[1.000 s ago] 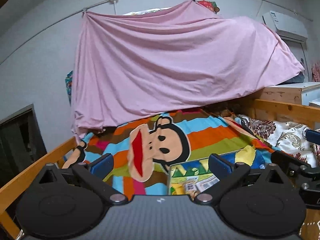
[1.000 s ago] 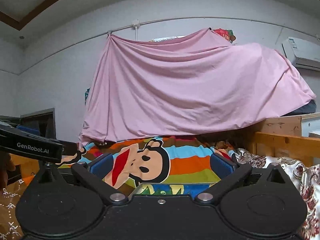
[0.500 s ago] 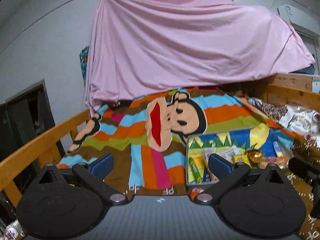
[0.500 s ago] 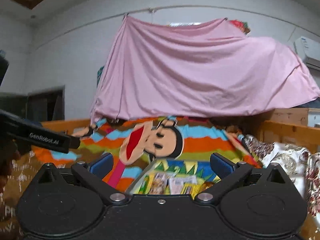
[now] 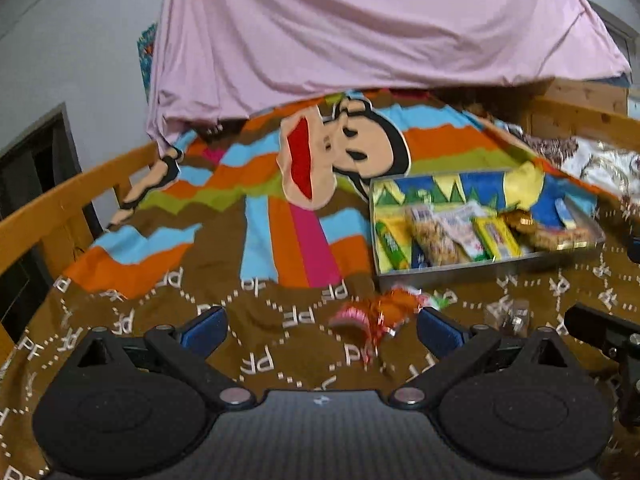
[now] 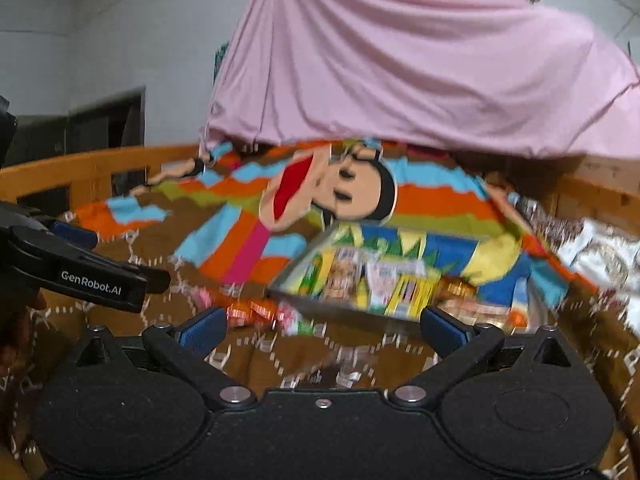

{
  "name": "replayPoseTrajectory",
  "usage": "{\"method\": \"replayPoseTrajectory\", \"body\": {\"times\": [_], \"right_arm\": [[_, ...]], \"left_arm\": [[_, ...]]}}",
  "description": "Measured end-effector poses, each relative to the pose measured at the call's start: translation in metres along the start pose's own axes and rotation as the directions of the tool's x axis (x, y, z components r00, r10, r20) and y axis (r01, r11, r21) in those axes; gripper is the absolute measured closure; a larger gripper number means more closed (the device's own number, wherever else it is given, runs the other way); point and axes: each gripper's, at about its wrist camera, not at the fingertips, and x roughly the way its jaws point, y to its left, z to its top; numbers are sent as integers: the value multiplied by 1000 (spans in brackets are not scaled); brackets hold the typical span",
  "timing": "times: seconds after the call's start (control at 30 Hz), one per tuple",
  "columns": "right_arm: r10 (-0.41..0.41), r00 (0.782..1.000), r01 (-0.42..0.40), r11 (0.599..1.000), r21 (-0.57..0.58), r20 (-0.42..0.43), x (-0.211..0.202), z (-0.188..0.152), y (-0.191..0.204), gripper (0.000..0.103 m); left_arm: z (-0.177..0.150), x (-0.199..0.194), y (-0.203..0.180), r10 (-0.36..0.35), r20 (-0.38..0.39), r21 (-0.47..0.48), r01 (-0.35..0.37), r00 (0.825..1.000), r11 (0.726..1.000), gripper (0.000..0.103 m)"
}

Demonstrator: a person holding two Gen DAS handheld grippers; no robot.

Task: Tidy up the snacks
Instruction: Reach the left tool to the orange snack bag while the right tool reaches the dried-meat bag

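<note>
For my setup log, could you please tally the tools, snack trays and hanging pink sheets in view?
Tools: 2 (left tool, right tool, both open and empty)
Snack trays: 1 (tray on the blanket)
Hanging sheets: 1 (pink sheet)
Total: 4
</note>
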Motion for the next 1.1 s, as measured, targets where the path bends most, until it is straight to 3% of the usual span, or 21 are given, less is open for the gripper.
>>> {"method": "replayPoseTrajectory", "body": {"times": [0.33, 0.77, 0.9, 1.1], "right_arm": [[9, 989, -6, 1000, 22, -146, 28, -22, 7, 1], [-35, 979, 43, 998, 35, -202, 56, -35, 7, 1], [-34, 977, 39, 999, 21, -208, 66, -38, 10, 1], [-38, 973, 41, 999, 9, -227, 79, -44, 11, 1]], "left_arm": [[-17, 23, 7, -31, -69, -12, 30, 997, 999, 0], [-5, 51, 6, -109, -55, 33, 110, 993, 993, 0], [6, 71, 3, -202, -80, 48, 206, 976, 977, 0], [17, 104, -11, -266, -109, 93, 276, 958, 957, 0]]}}
